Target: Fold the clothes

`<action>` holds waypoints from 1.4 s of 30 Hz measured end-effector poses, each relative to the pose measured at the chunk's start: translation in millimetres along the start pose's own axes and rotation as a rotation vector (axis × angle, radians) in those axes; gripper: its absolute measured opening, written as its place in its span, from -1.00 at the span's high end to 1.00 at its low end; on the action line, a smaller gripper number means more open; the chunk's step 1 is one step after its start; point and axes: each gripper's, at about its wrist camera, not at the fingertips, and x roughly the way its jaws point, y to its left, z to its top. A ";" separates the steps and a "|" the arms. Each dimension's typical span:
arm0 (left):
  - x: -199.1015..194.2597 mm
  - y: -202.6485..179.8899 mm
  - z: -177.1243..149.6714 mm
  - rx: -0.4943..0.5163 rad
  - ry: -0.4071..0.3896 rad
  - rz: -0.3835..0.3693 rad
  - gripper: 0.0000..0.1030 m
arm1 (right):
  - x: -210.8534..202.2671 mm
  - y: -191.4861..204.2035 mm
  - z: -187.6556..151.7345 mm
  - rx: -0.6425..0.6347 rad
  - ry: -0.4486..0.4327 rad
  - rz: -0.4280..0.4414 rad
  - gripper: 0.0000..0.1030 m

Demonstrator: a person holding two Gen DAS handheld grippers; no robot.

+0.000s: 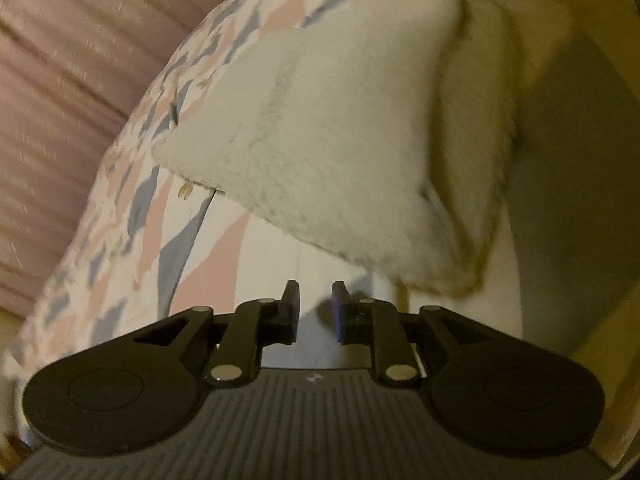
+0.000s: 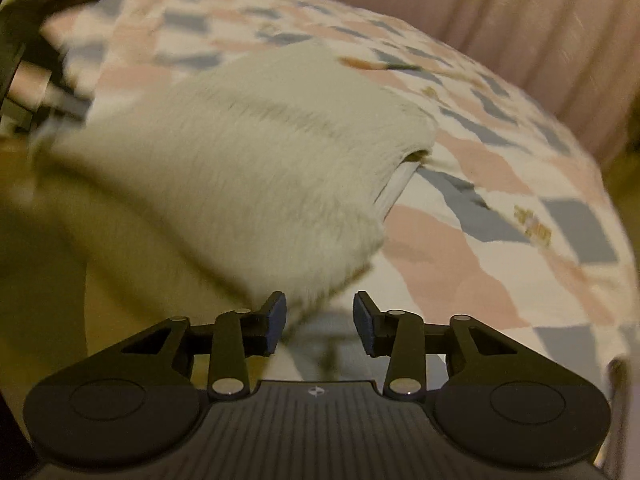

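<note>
Lying folded on the patterned bedspread (image 1: 192, 248), the fleecy white garment (image 1: 320, 152) fronts both tongs (image 1: 316, 312) (image 2: 320, 324), spread and empty; pink curtain (image 2: 500, 28) behind.

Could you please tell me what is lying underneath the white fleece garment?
The white fleece garment lies on a patterned bedspread of pink, blue and white patches. Whatever sits directly beneath the garment's folded layers is covered and cannot be seen.

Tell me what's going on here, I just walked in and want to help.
A person is folding clothes with two handheld grippers. A fluffy white fleece garment lies folded on the pink, blue and white patchwork bedspread. The left gripper and right gripper both stand open just short of it, holding nothing.
</note>
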 end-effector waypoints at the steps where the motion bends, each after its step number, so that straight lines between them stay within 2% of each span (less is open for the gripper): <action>1: -0.3 -6.1 -2.1 0.036 -0.014 0.013 0.56 | 0.0 5.8 -7.2 -0.058 0.002 -0.007 0.15; 3: 0.3 -19.8 -5.8 0.123 -0.056 0.038 0.44 | 2.9 19.5 -20.5 -0.195 -0.009 -0.017 0.05; 8: 10.9 -40.7 -13.5 0.307 -0.153 0.105 0.43 | 13.1 52.4 -45.9 -0.519 -0.110 -0.089 -0.17; 10: 16.6 -42.1 -15.0 0.348 -0.192 0.135 0.28 | 18.6 56.8 -47.4 -0.571 -0.145 -0.112 -0.31; 16: 36.9 -42.6 -26.2 0.474 -0.285 0.255 0.13 | 36.1 65.1 -50.6 -0.745 -0.265 -0.212 -0.54; 18: 41.6 -43.4 -29.5 0.501 -0.309 0.277 0.12 | 42.8 68.6 -53.2 -0.810 -0.288 -0.252 -0.55; 21: 47.6 -47.4 -33.1 0.542 -0.352 0.298 0.12 | 50.6 72.3 -60.2 -0.882 -0.314 -0.272 -0.49; 23: 51.8 -48.6 -33.7 0.564 -0.377 0.298 0.14 | 56.6 76.1 -65.4 -0.925 -0.326 -0.272 -0.35; 27: 60.0 -48.8 -36.7 0.600 -0.416 0.296 0.14 | 68.3 81.8 -73.1 -0.999 -0.320 -0.241 0.12; 30: 65.4 -53.1 -40.3 0.644 -0.429 0.296 0.15 | 72.5 81.0 -76.1 -0.995 -0.311 -0.210 0.15; 32: 69.2 -54.6 -38.9 0.640 -0.416 0.291 0.18 | 73.2 78.7 -77.0 -0.986 -0.308 -0.198 0.15; 33: 71.3 -54.6 -38.1 0.637 -0.412 0.284 0.25 | 72.8 78.9 -76.0 -0.983 -0.307 -0.198 0.15; 36: 73.3 -54.2 -39.1 0.653 -0.408 0.239 0.56 | 73.3 78.9 -69.7 -0.977 -0.292 -0.191 0.16; 39: 69.9 -41.1 -38.2 0.648 -0.426 0.157 0.63 | 69.8 78.4 -57.4 -0.957 -0.248 -0.152 0.39; 42: 58.0 -9.6 -29.4 0.524 -0.430 -0.003 0.65 | 61.7 68.2 -32.9 -0.852 -0.188 -0.050 0.50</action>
